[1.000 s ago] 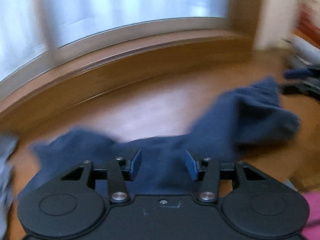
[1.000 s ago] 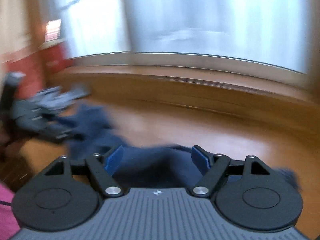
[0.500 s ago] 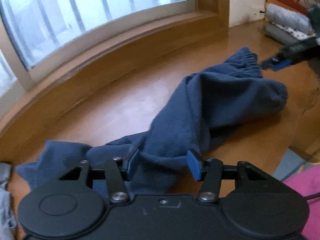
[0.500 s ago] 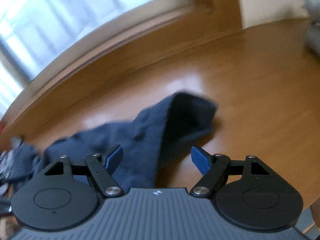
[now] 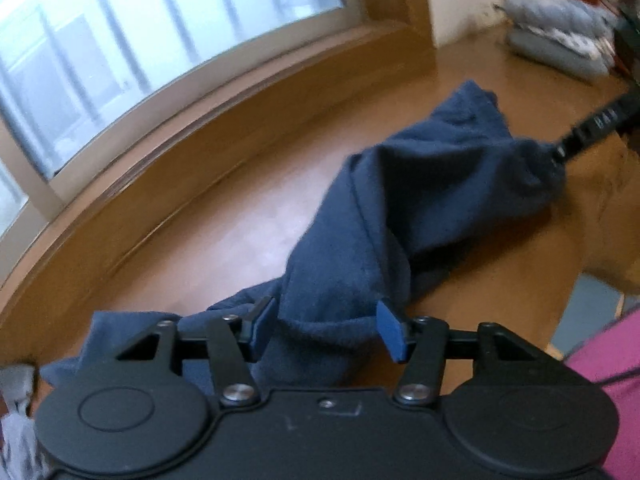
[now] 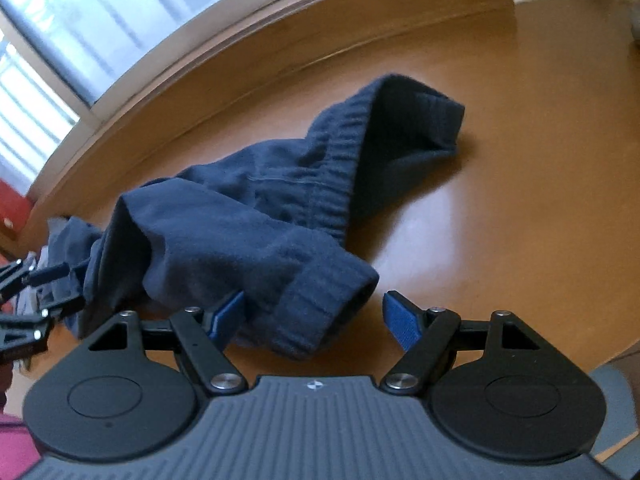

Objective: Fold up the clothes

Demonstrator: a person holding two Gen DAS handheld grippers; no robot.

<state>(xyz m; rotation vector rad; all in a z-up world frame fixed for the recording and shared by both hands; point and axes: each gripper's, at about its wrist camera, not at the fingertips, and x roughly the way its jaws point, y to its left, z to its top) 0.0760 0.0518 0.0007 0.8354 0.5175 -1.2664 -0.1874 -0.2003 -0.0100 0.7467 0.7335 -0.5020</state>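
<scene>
Through my left wrist camera, I held my left gripper point(image 5: 326, 330) low over the wooden floor point(image 5: 224, 236), pointing toward the window point(image 5: 132, 52) at eleven o'clock. Its two blue pads point(image 5: 390, 334) stood well apart, and a fold of the one navy fleece garment point(image 5: 420, 200) lay between them; I could not tell whether either pad touched the cloth, and nothing was clamped. The garment ran from six o'clock up toward two o'clock, bunched into a ridge. At its far end my right gripper point(image 5: 558, 156) showed as a dark bar with white lettering too blurred to read. One stack of folded laundry point(image 5: 560, 36) sat against the wall at one o'clock. A patch of pink fabric point(image 5: 608, 360) filled the four o'clock corner.

Through my right wrist camera, I held the right gripper point(image 6: 314, 318) just above the floor point(image 6: 520, 160), tilted so the window point(image 6: 80, 20) ran across ten to twelve o'clock. Its fingers were spread wide, gripping nothing; one ribbed cuff point(image 6: 320, 304) of the garment point(image 6: 248, 216) lay in the gap, nearer the left-hand pad point(image 6: 228, 314). The elasticated waistband point(image 6: 400, 128) rose toward one o'clock. At nine o'clock my left gripper point(image 6: 48, 292) sat at the garment's other end, its fingers against the cloth. I counted one garment and two grippers, and found no legible writing here.
</scene>
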